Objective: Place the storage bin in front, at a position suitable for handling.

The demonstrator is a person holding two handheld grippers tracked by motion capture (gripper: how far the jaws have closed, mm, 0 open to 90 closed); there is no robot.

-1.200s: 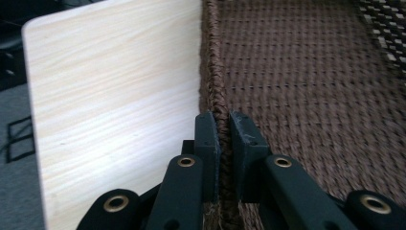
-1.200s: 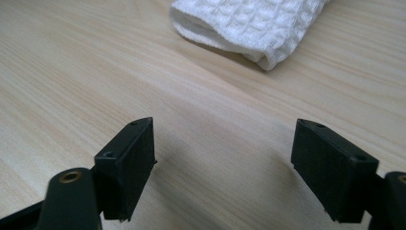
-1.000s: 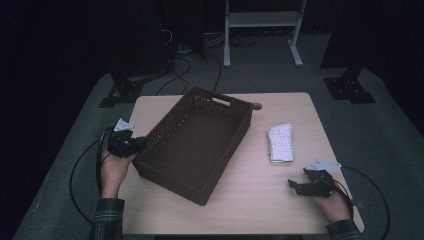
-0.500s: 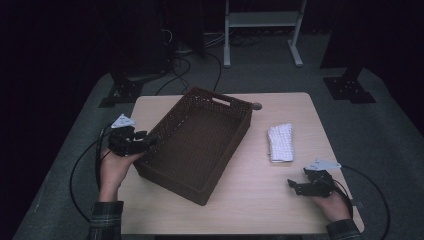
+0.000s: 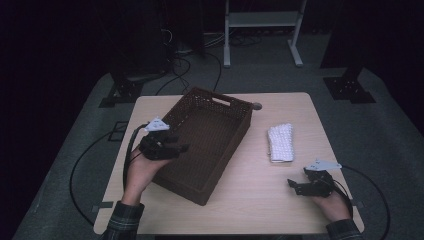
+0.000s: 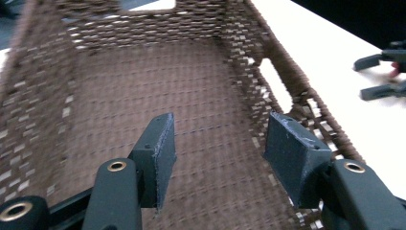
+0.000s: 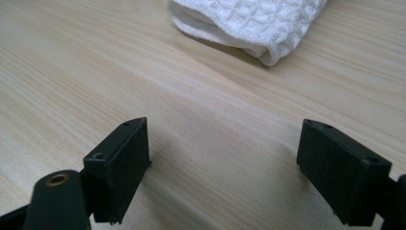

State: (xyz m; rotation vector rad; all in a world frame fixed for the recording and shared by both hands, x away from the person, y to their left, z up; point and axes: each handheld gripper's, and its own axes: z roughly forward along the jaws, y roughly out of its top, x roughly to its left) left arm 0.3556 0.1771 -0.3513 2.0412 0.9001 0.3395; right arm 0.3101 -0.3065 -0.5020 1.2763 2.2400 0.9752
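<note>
Left gripper (image 5: 177, 148) sits left of centre in the high view, over the near-left rim of the brown woven basket (image 5: 220, 117). Its jaws are released and apart, gripping nothing. In the left gripper view (image 6: 218, 165) they reach over the basket's empty interior (image 6: 143, 96), with one long wall close beside the jaw at the right of that frame.

The basket lies diagonally on the table (image 5: 280, 200), long axis running from lower centre towards upper centre-right, a handle slot in its far end wall.

Right gripper (image 5: 295, 185) rests at the lower right of the high view, on or just above the table. Its jaws are also spread wide and hold nothing (image 7: 222, 167).

The folded white waffle cloth (image 5: 280, 142) lies right of the basket, apart from it, long axis running up and down the frame. It sits up-frame and slightly left of the right gripper, near its short end, as the right gripper view confirms (image 7: 249, 24).

Assessment: the right gripper is clearly nearer the cloth, and the left is placed to grip or steady the basket
</note>
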